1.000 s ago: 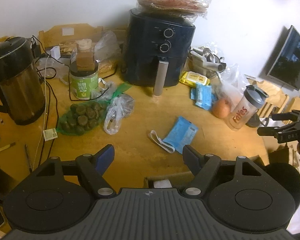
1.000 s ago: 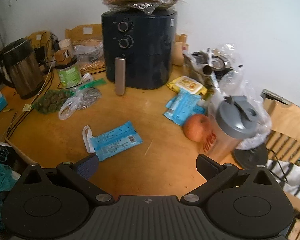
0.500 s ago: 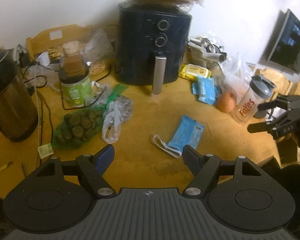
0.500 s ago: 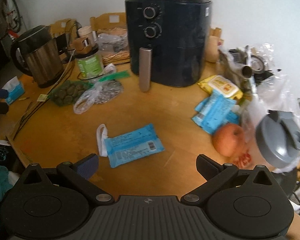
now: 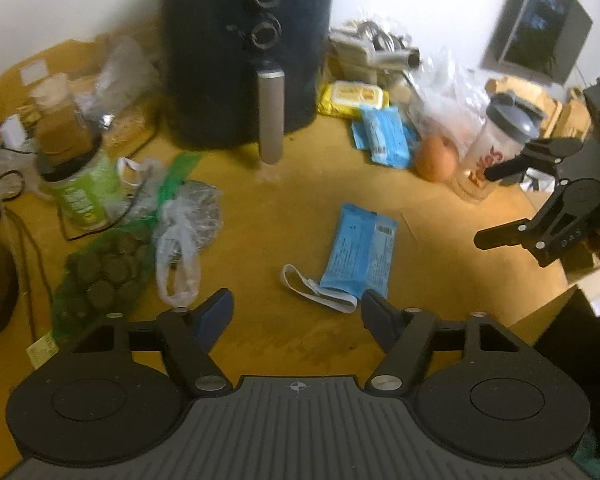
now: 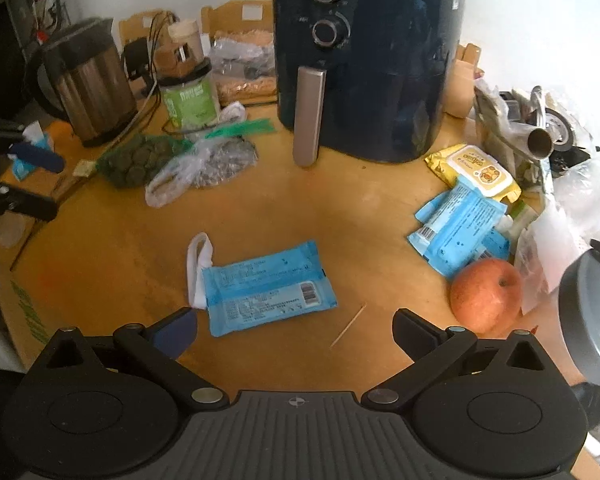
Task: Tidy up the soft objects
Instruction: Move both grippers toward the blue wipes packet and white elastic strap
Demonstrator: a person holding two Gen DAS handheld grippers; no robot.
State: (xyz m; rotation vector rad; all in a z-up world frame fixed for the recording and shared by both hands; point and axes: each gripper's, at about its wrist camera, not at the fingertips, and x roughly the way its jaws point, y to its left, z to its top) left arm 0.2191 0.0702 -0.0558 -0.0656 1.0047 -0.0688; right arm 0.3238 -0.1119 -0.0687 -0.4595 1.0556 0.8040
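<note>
Cluttered wooden table, white wall behind. Closer now to the lone blue pack mid-table, both tongs lower: approach under way. Left tongs closing, empty; right tongs spread, empty. Blue packs: one loose, a pile by one apple.

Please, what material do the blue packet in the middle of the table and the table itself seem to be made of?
The blue packet looks like thin, soft plastic film, slightly glossy, with printed text and a barcode; its surface is creased. The table appears to be wood or a wood-look board, yellowish and smooth, with a dull sheen and some dark marks.
</note>
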